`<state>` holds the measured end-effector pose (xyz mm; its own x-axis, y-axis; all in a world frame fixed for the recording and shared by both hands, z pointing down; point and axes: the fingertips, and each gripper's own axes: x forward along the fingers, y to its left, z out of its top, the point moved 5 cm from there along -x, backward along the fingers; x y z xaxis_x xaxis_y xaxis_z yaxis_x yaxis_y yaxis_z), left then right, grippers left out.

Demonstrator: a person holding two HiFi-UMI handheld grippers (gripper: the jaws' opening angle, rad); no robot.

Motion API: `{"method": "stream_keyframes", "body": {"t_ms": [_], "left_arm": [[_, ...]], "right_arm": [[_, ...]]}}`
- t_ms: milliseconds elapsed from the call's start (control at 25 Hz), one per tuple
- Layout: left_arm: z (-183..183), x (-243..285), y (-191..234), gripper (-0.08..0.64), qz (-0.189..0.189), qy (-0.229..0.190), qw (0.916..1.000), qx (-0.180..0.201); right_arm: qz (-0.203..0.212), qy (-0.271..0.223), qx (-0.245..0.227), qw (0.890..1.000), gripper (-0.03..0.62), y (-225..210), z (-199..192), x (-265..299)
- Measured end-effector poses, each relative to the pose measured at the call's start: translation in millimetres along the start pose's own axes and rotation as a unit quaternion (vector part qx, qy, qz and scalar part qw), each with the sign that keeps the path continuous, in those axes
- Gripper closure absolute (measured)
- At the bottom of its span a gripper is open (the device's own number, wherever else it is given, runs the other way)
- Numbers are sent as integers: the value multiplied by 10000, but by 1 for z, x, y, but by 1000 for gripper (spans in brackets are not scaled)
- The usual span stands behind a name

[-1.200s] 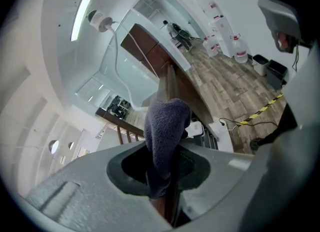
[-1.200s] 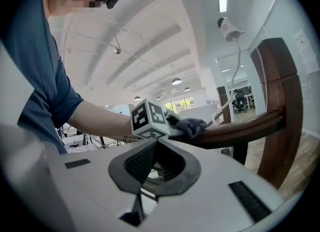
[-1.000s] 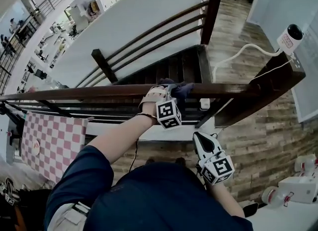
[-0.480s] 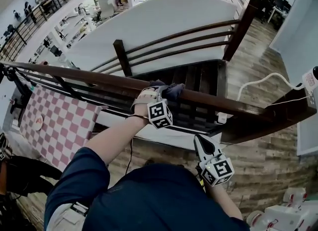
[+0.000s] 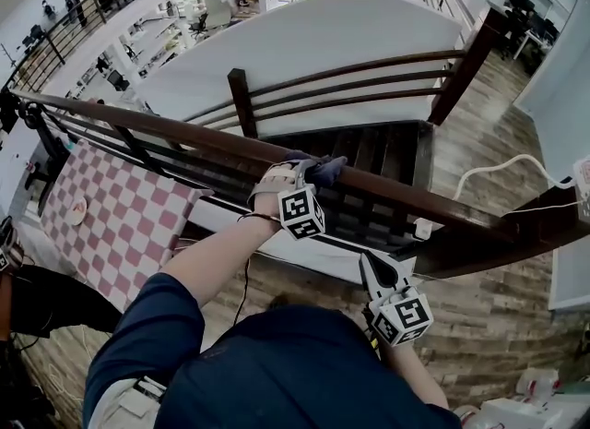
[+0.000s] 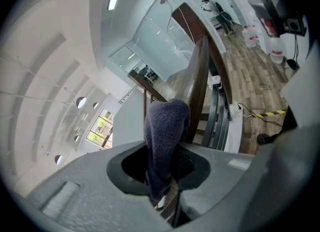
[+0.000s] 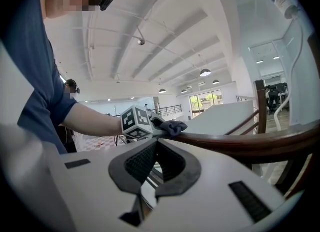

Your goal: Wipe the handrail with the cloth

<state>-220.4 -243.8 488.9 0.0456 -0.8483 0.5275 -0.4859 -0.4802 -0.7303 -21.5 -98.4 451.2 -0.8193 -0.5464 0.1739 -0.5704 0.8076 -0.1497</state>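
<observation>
Stairwell w/ dark wooden stairs [image 5: 378, 146] below, pale wood-plank floor [image 5: 498, 326] at right. Across head view: long dark-brown wooden handrail [image 5: 166, 128], high at left, dropping to right. Lay near level 1 s ago, so mostly view swung. Under rail at left, pink-and-white checked table cover [image 5: 111, 224], more of it showing than before.

Bare forearm [image 5: 212, 259] out of dark blue sleeve [image 5: 138, 335], stretched fwd to rail. On top of rail: left gripper [image 5: 297, 176], jaws clamped on dark grey-blue terry cloth [image 5: 320, 170]. In left gripper view, cloth pinched betw. pads, bunched end standing up past tips against rail. Cloth touching rail top, hanging a little over far side.

Cf. 1 s ago: gripper + cloth further left along rail. Wider stretch of rail now betw. cloth and small white box [image 5: 424, 228] below rail at right; sat just beside it then.

Low, near torso, apart from rail: right gripper [image 5: 371, 263], tips pointing up toward rail. Jaws closed together, nothing betw. them. Same place vs. body as in both earlier frames.
</observation>
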Motion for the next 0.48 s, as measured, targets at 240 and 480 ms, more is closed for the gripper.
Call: {"method": "stream_keyframes", "body": {"t_ms": [240, 480], "left_arm": [[-11, -23, -2, 471, -172, -142, 9975, -670], [-5, -75, -32, 471, -589, -648, 9846, -1513]], "right_arm": [[71, -65, -13, 10000, 581, 1, 3, 8], [144, -22, -19, 9999, 581, 4, -2, 8]]}}
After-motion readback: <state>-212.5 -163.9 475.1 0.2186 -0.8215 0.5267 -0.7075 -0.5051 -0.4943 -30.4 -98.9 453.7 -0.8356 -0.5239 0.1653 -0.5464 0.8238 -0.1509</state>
